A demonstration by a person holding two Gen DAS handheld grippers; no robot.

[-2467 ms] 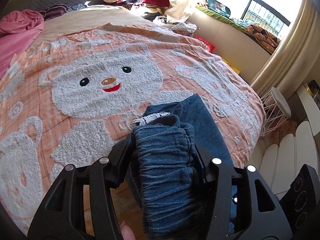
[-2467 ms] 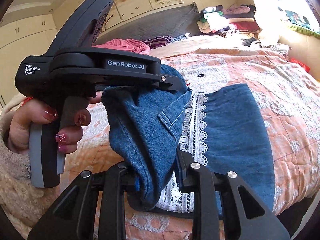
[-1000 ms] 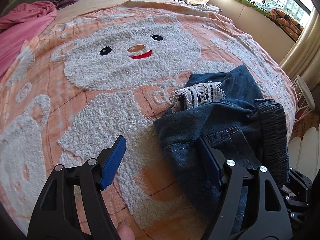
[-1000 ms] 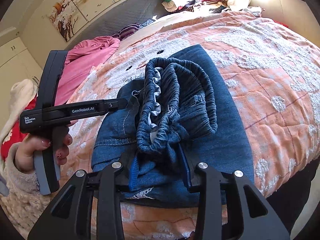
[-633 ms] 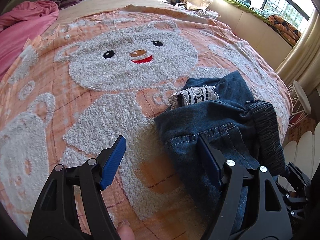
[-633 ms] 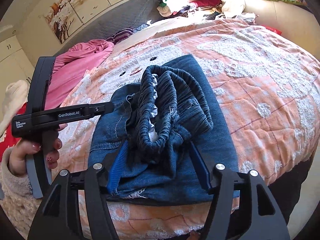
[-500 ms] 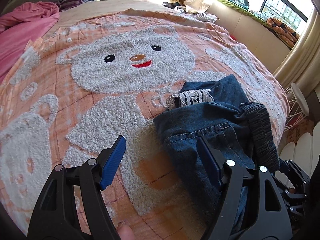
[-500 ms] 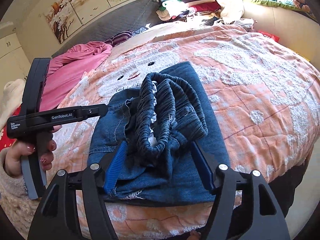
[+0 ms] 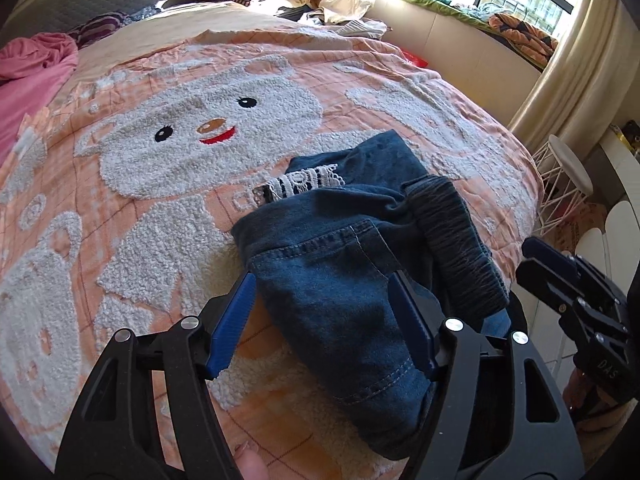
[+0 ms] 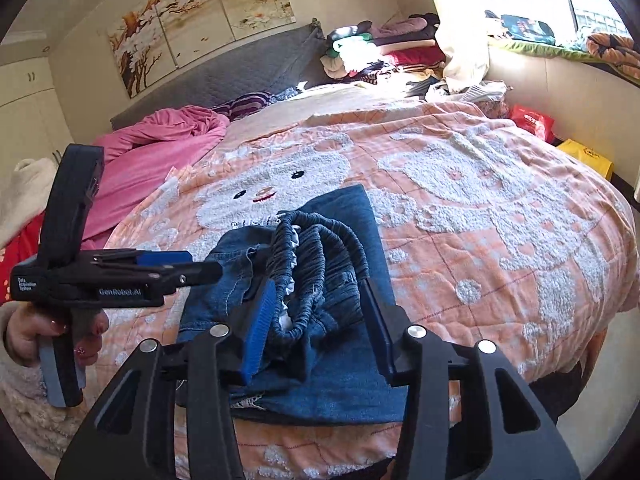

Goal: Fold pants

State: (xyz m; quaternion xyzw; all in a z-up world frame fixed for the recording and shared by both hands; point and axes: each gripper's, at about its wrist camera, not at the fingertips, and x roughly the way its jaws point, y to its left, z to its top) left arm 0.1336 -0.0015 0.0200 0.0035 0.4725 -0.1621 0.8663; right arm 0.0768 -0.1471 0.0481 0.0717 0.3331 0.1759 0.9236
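- Pants (image 9: pixel 340 264): dark blue denim, folded into a lumpy bundle, lying on the bedspread (image 9: pixel 168 216) near the bed's near edge.
- Texture: visible topstitched seams; ribbed, gathered elastic waistband (image 10: pixel 316 256) heaped on top; white lace trim (image 9: pixel 300 186) pokes out at the bundle's far side.
- Bedspread: peach w/ thin grid lines, fluffy white terry bear shapes, one face w/ black eyes and red mouth.
- Left gripper (image 9: pixel 320 320): jaws spread wide, released, nothing clamped; blue ribbed pads straddle the near denim corner. Cloth lies between the fingers; can't tell if the pads touch it.
- Right gripper (image 10: pixel 320 332): jaws also apart, released; waistband heap sits between the pads, not pinched.
- Only the left wrist view shows the lace clearly, a white wire-frame stool (image 9: pixel 568 176) beside the bed, curtain at right, and the right gripper's black body at the frame's right edge.
- Only the right wrist view shows the person's left hand (image 10: pixel 48 332) w/ painted nails around the left gripper's handle, grey padded headboard (image 10: pixel 224 72), tree paintings on the wall, pink blanket (image 10: pixel 160 148), clothes pile by the window.
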